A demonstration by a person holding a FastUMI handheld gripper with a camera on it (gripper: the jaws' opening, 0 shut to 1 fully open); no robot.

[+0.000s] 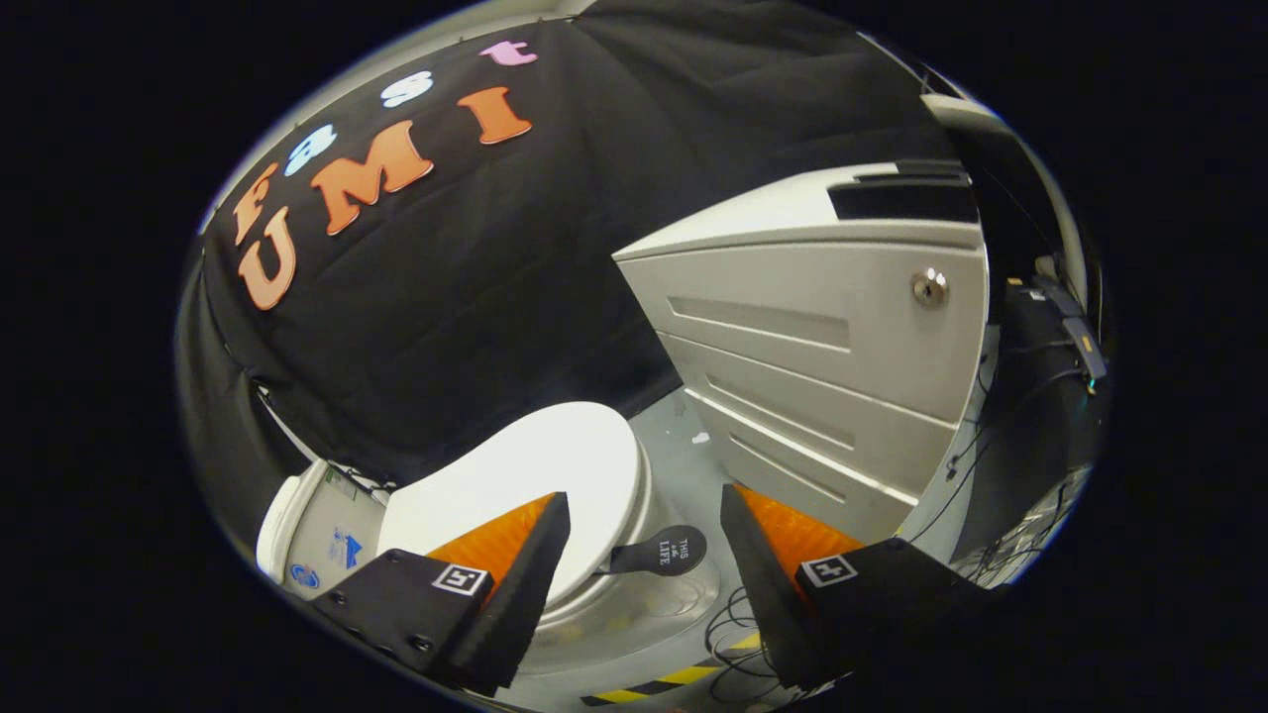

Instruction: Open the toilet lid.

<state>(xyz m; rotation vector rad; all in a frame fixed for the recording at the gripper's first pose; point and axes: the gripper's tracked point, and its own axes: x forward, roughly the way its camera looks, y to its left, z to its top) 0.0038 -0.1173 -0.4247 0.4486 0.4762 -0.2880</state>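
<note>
Grey floor (684,436), a strip of yellow-black hazard tape (654,685) near the claw's base, loose black cables (728,619) lying on the floor beside it. Black cloth wall (475,287) behind the toilet. Grey cabinet (822,327) with ribbed panels and a round lock (929,286) stands to the right; more cables and gear beyond its far side, dark and hard to make out.

Claw (644,535) spread wide, nothing between the fingers, not touching anything. White toilet lid (535,475) is down, closed over the bowl, just ahead of the left finger and partly covered by it. A dark pull tab (662,552) sticks out from the lid's front edge into the gap between the fingers. Tank (317,540) behind the lid, stickers on it, partly cut off by the left finger. Lower bowl and base mostly hidden; whether the tab is fixed to lid or seat cannot be told.
</note>
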